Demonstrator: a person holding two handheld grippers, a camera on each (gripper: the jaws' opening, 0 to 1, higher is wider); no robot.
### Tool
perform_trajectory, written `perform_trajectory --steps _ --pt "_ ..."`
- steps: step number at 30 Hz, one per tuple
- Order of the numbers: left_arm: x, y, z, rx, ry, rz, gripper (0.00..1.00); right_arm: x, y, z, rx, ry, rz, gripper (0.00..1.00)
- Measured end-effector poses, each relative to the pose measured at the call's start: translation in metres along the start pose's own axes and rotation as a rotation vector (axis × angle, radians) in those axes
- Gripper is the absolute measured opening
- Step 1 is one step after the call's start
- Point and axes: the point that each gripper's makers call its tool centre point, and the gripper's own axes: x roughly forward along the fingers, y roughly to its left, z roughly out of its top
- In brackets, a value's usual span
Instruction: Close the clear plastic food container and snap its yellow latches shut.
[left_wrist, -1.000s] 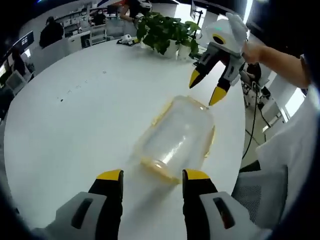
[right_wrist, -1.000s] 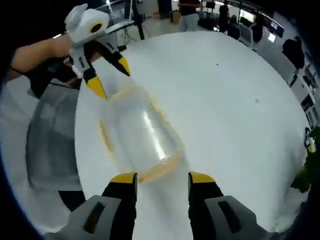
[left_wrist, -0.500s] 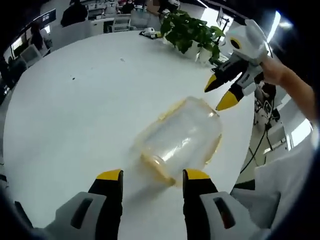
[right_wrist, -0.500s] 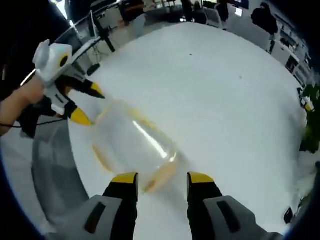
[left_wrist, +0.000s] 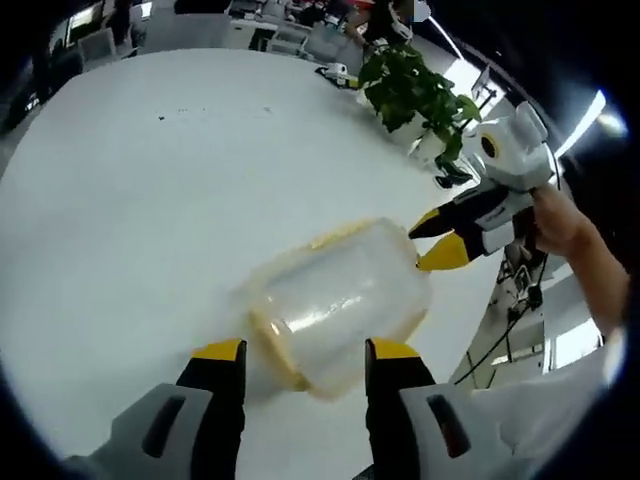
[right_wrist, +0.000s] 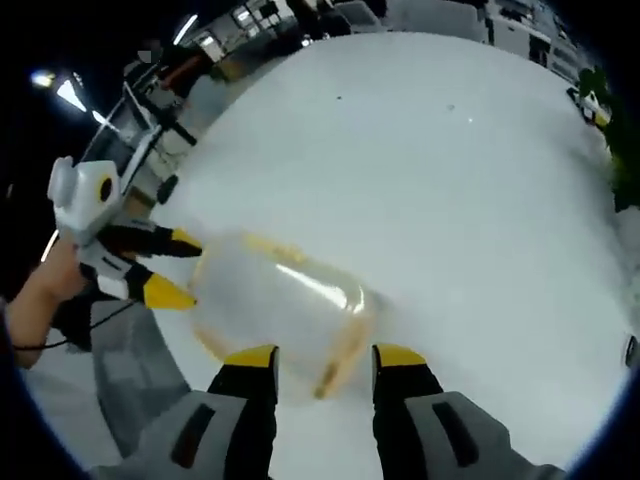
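The clear plastic container (left_wrist: 335, 300) with yellow latches along its rim lies on the white round table (left_wrist: 150, 190), blurred. My left gripper (left_wrist: 305, 352) stands open, its yellow-tipped jaws on either side of the container's near end. My right gripper (left_wrist: 437, 240) comes in from the right, open, its tips at the container's far end. In the right gripper view the container (right_wrist: 280, 300) sits just ahead of my open right gripper (right_wrist: 323, 358). The left gripper (right_wrist: 176, 267) is at the opposite end, held by a hand. Whether any jaw touches the container is unclear.
A potted green plant (left_wrist: 415, 90) stands at the table's far side, with small items beside it. The table edge (left_wrist: 470, 330) runs close by the container. A grey chair (right_wrist: 135, 375) and cables lie beyond that edge. Office desks and people show in the background.
Both cameras have swung and rolled. The two grippers have closed in on opposite ends of the container, and the right gripper's tips have dropped from above it to its far end.
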Motion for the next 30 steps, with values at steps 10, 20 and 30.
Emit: perform_trajectory --steps 10,20,30 --pt "0.006 0.002 -0.004 -0.04 0.007 -0.008 0.38 0.007 0.001 -0.005 0.007 0.0 0.005 0.31" --pt "0.011 0.002 -0.002 -0.002 0.029 -0.018 0.32 0.009 0.003 -0.005 -0.001 -0.001 0.022 0.27" --pt "0.006 -0.001 -0.003 -0.011 0.06 -0.032 0.29 0.013 0.003 -0.007 0.038 -0.002 0.024 0.26"
